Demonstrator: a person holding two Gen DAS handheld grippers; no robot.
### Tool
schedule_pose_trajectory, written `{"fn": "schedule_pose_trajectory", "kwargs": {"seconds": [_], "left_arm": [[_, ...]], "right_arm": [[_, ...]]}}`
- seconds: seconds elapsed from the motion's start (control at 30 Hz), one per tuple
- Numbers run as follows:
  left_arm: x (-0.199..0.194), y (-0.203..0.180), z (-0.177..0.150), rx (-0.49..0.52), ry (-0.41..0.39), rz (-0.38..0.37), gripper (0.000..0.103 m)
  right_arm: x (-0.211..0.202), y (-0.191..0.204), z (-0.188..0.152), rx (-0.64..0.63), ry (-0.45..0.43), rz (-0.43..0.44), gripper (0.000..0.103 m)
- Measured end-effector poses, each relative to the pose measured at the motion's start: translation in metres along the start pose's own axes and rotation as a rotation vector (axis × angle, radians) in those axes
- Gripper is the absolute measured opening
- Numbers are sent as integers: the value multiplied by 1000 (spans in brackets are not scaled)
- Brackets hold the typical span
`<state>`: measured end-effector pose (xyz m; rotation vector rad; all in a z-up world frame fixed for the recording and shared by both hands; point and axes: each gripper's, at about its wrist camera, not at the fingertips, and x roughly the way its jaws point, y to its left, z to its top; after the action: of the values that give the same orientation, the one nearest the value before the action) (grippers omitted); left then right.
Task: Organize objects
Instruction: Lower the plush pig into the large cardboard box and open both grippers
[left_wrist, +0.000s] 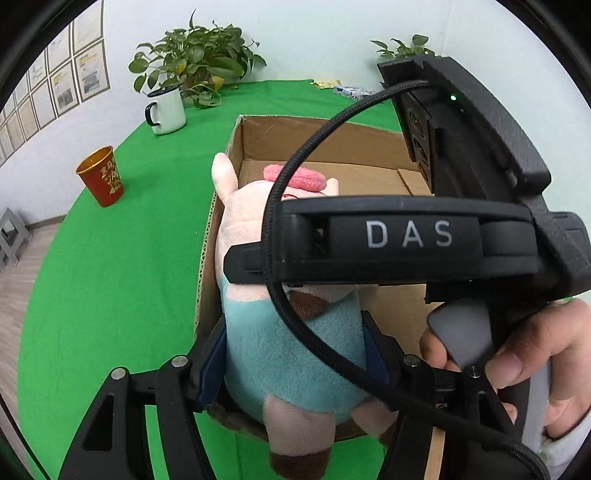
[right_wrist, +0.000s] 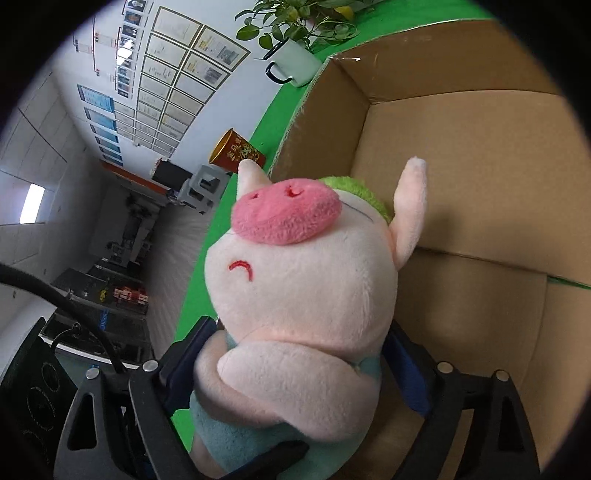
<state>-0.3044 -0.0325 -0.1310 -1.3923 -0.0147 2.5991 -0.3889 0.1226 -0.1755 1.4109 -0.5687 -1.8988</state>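
A plush pig (left_wrist: 288, 347) with a pink snout and teal clothes is held over the open cardboard box (left_wrist: 332, 147). My left gripper (left_wrist: 295, 354) is shut on its teal body. My right gripper (right_wrist: 295, 373) is also shut on the pig (right_wrist: 303, 295), around its body below the head; its black housing marked DAS (left_wrist: 406, 236) crosses the left wrist view in front of the pig. In the right wrist view the pig's head hangs over the box's left wall and brown floor (right_wrist: 461, 184).
A green cloth (left_wrist: 129, 258) covers the table. A red and gold cup (left_wrist: 101, 177) and a white enamel mug (left_wrist: 166, 110) stand left of the box. A potted plant (left_wrist: 195, 55) stands at the back by the wall.
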Motion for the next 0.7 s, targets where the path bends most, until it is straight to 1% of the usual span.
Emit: {"fn": "schedule_pose_trajectory", "kwargs": {"seconds": [0.07, 0.1, 0.2, 0.27, 0.3, 0.33, 0.43, 0.53, 0.7], "left_arm": [[0, 1, 0, 5, 4, 1, 66], [-5, -2, -1, 12, -1, 9, 70], [-21, -2, -5, 29, -43, 21, 68], [-29, -3, -7, 28, -54, 32, 68], [-29, -3, -9, 29, -53, 34, 62], [-27, -2, -11, 28, -45, 22, 58], [-30, -3, -16, 19, -56, 12, 56], [-32, 0, -17, 0, -53, 11, 55], [-31, 6, -14, -20, -45, -19, 55]], "right_arm": [[-1, 0, -1, -5, 8, -2, 89], [-3, 0, -2, -5, 13, 0, 89], [-3, -2, -4, 6, 19, 6, 89], [-2, -5, -5, 20, 19, 12, 90], [-2, -5, -6, 21, 20, 12, 91], [-1, -4, -7, 21, 21, 8, 93], [-1, -2, -6, 26, 24, -17, 93], [-15, 4, -9, 19, 9, -44, 94], [-62, 16, -19, -15, -76, -77, 94]]}}
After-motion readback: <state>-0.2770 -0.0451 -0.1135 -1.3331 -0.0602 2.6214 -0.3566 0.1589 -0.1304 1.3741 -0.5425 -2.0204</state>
